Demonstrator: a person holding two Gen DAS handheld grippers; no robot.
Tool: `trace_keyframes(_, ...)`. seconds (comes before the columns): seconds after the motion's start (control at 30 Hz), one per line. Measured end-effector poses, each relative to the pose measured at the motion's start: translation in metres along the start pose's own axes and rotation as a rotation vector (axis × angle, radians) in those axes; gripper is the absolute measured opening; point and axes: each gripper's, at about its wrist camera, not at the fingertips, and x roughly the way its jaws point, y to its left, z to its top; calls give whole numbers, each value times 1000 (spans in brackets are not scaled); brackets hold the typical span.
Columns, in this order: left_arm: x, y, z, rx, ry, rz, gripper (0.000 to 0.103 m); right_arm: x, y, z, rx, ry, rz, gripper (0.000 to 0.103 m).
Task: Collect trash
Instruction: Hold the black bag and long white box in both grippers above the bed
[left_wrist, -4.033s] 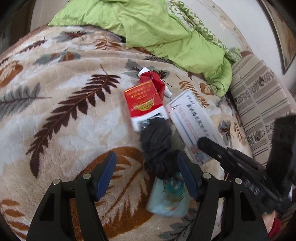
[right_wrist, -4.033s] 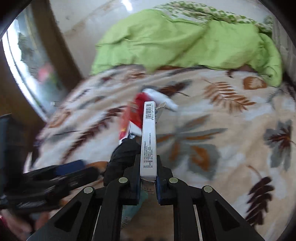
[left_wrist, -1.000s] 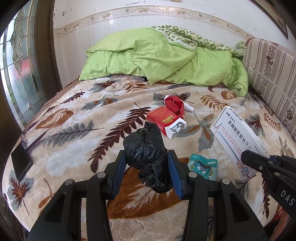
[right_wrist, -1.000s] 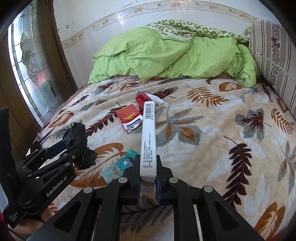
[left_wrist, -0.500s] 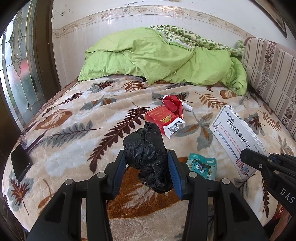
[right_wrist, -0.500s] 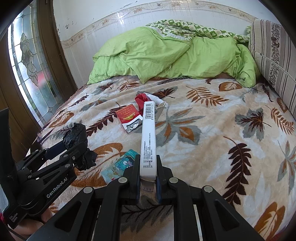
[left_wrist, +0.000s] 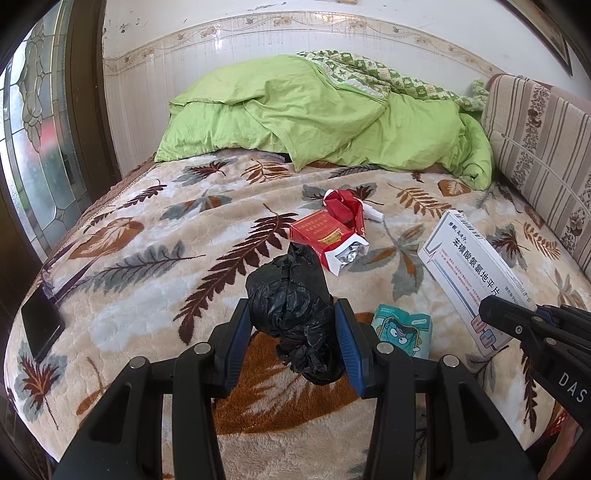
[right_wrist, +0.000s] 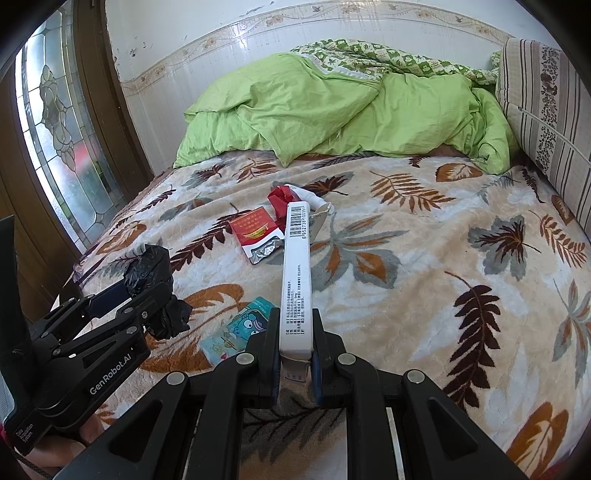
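Here the left claw (left_wrist: 291, 328) grips a black bag (left_wrist: 291, 314) half-open; the right claw (right_wrist: 295, 354) pinches a white box (right_wrist: 295, 273).

Two black plastic grippers

The left gripper (left_wrist: 292, 328) has blue pads, round silver screws and white "GenRobot.AI" letters. The right gripper (right_wrist: 294, 350) looks the same, with silver screws.

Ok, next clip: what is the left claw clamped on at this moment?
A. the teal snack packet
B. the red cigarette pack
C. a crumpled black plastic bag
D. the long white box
C: the left claw has its blue pads pressed against a crumpled black plastic bag, while the red cigarette pack and teal snack packet lie on the blanket.
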Motion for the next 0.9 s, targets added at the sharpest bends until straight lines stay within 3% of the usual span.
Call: trace_keyframes(0.9, 0, -1, 0, 7, 1, -8, 44, 0, 0, 1, -2, 0, -1, 13)
